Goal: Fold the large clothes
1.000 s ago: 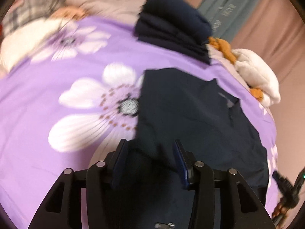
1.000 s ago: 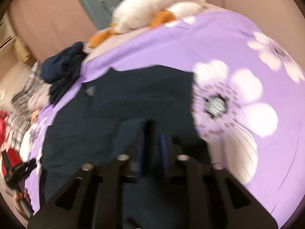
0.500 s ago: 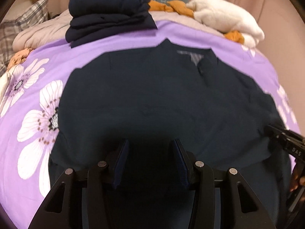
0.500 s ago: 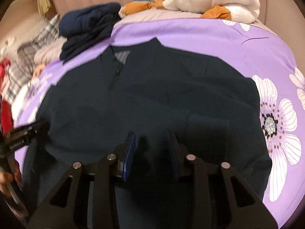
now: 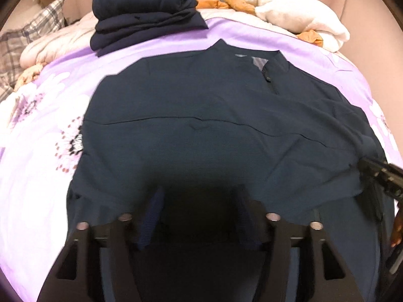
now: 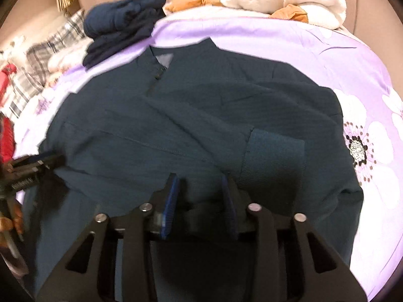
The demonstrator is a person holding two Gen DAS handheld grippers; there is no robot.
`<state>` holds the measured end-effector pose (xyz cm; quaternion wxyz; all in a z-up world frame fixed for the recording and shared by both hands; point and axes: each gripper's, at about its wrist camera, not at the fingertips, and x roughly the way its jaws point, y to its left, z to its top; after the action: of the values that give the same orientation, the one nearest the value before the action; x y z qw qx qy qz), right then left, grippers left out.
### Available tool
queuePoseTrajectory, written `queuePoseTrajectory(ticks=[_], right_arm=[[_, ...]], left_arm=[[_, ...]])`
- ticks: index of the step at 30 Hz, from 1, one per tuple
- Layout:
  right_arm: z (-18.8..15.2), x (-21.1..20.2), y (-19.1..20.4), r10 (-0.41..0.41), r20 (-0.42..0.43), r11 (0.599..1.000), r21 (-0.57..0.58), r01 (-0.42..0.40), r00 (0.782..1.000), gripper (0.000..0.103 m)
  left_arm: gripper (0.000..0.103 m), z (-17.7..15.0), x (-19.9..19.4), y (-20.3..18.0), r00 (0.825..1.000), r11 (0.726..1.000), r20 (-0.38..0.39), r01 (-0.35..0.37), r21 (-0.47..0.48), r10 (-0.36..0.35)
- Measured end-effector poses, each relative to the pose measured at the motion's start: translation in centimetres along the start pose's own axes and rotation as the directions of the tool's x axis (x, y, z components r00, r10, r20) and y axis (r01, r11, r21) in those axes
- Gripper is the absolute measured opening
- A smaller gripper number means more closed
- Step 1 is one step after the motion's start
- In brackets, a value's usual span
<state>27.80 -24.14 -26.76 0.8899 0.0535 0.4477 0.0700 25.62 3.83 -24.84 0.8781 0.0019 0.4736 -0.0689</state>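
Note:
A dark navy pullover [image 5: 201, 115] with a short zip at the collar lies flat on the purple flowered bedspread [image 5: 37, 163], collar at the far side. In the right wrist view a sleeve crosses the pullover [image 6: 176, 115] and ends in a ribbed cuff [image 6: 274, 156]. My left gripper [image 5: 201, 201] hovers low over the near hem; its jaws are opening, with dark cloth below them and no pad pressing on it. My right gripper [image 6: 200, 188] sits just left of the cuff, jaws opening too, a loose fold lying between them. Each gripper shows at the other view's edge: right gripper [image 5: 380, 176], left gripper [image 6: 32, 168].
A stack of folded navy clothes [image 5: 143, 17] stands at the far left of the bed. A white fluffy blanket [image 5: 297, 17] with orange cloth lies far right. A plaid pillow [image 5: 27, 42] and something red [image 6: 6, 115] are at the left. Bare bedspread [image 6: 365, 75] stretches to the right.
Both grippers swung from the bed's sides in over the pullover and rolled level, bringing the sleeves across its body. Since half a second ago both pairs of jaws have widened.

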Motion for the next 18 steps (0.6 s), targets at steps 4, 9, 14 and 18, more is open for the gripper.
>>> queuePoseTrajectory(ticks=[4,9,14,18], right_arm=[[-0.9,-3.0,0.4,0.033,0.039,0.999,0.007,-0.033,0.999,0.049],[-3.3,-6.1,0.9,0.07,0.054,0.997,0.021,-0.071,0.996,0.052],[-5.8,-7.9,1.3,0.082,0.047,0.996,0.037,-0.084,0.995,0.059],[-7.5,-8.6,1.6,0.074,0.031,0.996,0.043,-0.075,0.997,0.067]], left_arm=[[0.069,-1.2,-2.1,-0.9,0.999,0.999,0.022,-0.028,0.043,0.027],[0.086,-3.0,-4.6,-1.9,0.999,0.998,0.035,-0.023,0.064,0.021],[0.089,-5.1,-6.6,-2.8,0.999,0.996,0.028,0.012,0.085,-0.015],[0.097,-6.5,-7.2,-3.0,1.0,0.996,0.023,0.014,0.087,-0.016]])
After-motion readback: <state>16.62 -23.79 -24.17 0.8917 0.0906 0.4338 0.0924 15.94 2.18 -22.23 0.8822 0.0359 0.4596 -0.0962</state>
